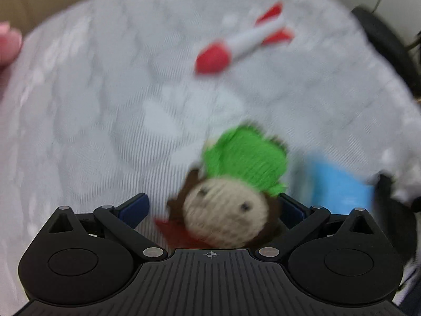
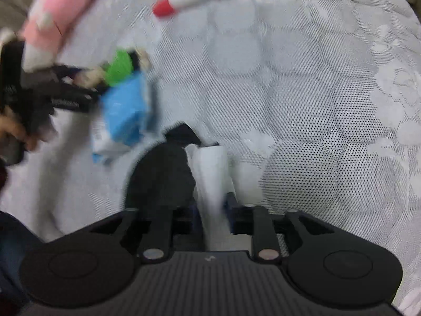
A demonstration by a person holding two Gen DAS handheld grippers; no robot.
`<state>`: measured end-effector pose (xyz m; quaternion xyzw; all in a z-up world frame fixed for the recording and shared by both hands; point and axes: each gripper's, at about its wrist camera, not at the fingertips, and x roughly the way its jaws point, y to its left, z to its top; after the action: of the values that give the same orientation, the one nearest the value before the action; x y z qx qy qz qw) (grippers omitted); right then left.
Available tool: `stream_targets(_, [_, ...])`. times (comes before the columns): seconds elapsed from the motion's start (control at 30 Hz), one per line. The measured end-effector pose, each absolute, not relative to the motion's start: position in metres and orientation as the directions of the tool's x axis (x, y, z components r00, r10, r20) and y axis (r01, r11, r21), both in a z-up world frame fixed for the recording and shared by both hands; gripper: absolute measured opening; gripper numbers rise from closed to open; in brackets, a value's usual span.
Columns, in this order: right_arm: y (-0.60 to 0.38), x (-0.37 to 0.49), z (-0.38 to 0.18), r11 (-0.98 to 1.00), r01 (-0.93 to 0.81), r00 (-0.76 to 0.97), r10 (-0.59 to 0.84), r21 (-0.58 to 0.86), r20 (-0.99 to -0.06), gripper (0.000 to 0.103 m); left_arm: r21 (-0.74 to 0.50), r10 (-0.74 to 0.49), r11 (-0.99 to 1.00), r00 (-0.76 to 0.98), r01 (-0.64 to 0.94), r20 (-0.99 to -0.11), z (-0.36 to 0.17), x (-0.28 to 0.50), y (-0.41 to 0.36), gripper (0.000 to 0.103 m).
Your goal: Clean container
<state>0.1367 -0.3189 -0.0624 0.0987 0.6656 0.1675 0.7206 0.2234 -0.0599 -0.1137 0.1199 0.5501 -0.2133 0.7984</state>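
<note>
**Both grippers at work over a quilted grey cover**

The left gripper [image 1: 214, 210] has its jaws spread around a yarn doll [image 1: 236, 187] with a green body; contact is probably made, though blur hides it. The right gripper [image 2: 211, 205] is pinched on a white container edge [image 2: 210, 173] low at centre. A blue packet [image 2: 123, 110] lies beside the doll; a red-and-white rocket toy [image 1: 244, 42] rests farther off on the cover [image 1: 105, 105].
</note>
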Motion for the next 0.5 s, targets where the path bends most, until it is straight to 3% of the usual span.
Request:
stream_targets(0.07, [-0.311,0.141,-0.076,0.925,-0.131,0.027,0.364,0.357,-0.931,0.051,-0.025,-0.200,0.882,0.325,0.470,-0.924,-0.118,0.215,-0.053,0.103])
stream_targets(0.17, [-0.306,0.148,-0.079,0.904,-0.114,0.050,0.418,0.411,-0.907,0.065,-0.040,-0.185,0.903,0.302,0.428,-0.935,-0.118,0.209,-0.041,0.103])
stream_targets(0.23, [-0.302,0.153,-0.080,0.889,-0.104,0.066,0.454,0.446,-0.889,0.056,-0.066,-0.179,0.922,0.268,0.383,-0.947,-0.116,0.204,-0.032,0.103])
stream_targets(0.3, [-0.299,0.158,-0.082,0.872,-0.095,0.082,0.488,0.481,-0.869,0.030,-0.074,-0.166,0.929,0.229,0.363,-0.959,-0.114,0.193,-0.023,0.102])
stream_targets(0.37, [-0.295,0.162,-0.083,0.853,-0.086,0.098,0.521,0.515,-0.848,0.018,-0.070,-0.150,0.928,0.195,0.366,-0.969,-0.111,0.179,-0.017,0.102])
stream_targets(0.5, [-0.287,0.174,-0.084,0.837,-0.096,0.142,0.547,0.538,-0.825,0.015,-0.122,-0.177,0.925,0.125,0.359,-0.976,-0.099,0.150,-0.007,0.102])
